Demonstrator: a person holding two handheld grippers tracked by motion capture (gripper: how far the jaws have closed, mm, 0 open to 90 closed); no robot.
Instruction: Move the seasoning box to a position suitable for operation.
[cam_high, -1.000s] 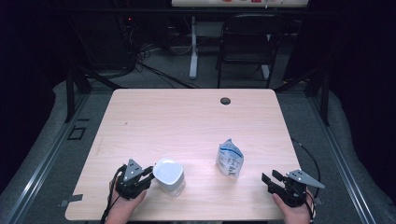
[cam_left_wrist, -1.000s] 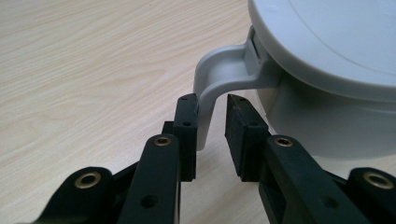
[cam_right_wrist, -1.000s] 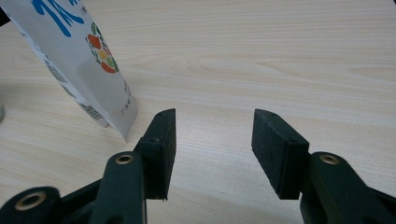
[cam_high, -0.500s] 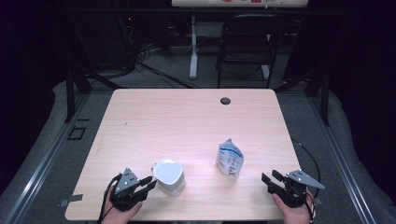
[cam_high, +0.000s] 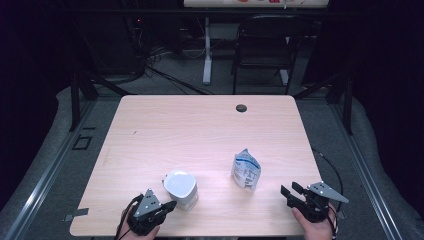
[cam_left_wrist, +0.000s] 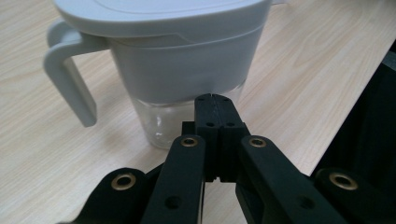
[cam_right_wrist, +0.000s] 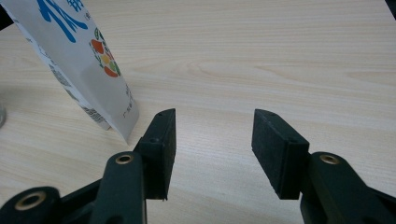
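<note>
- Down at the near left edge of the pale wooden surface (cam_high: 200, 130), the left claw (cam_left_wrist: 215, 99) has its black jaws pressed together with nothing between them; in the high view it shows at (cam_high: 167, 206).
- Just ahead of its tips stands the white-lidded filter jug with a clear glass base (cam_left_wrist: 173, 70), upright, its long axis vertical; the high view places it near the front edge, left of centre (cam_high: 181, 189).
- From the left gripper view, the jug's grey loop handle (cam_left_wrist: 65, 74) juts out to the left of the body, away from the jaw tips, which aim at the lower wall where grey upper part meets clear glass.
- Whether the tips touch the jug I cannot tell; they sit just beside it.
- At the near right edge, the right claw (cam_right_wrist: 214, 140) is spread wide and holds nothing; it shows in the high view at (cam_high: 291, 192).
- Left of its left jaw stands a white printed pouch with blue lettering (cam_right_wrist: 74, 56), upright and leaning slightly, near but apart from the jaw; in the high view it stands at (cam_high: 246, 170).
- Bare wood lies between jug and pouch, and a small dark round hole (cam_high: 241, 108) sits near the far edge.
</note>
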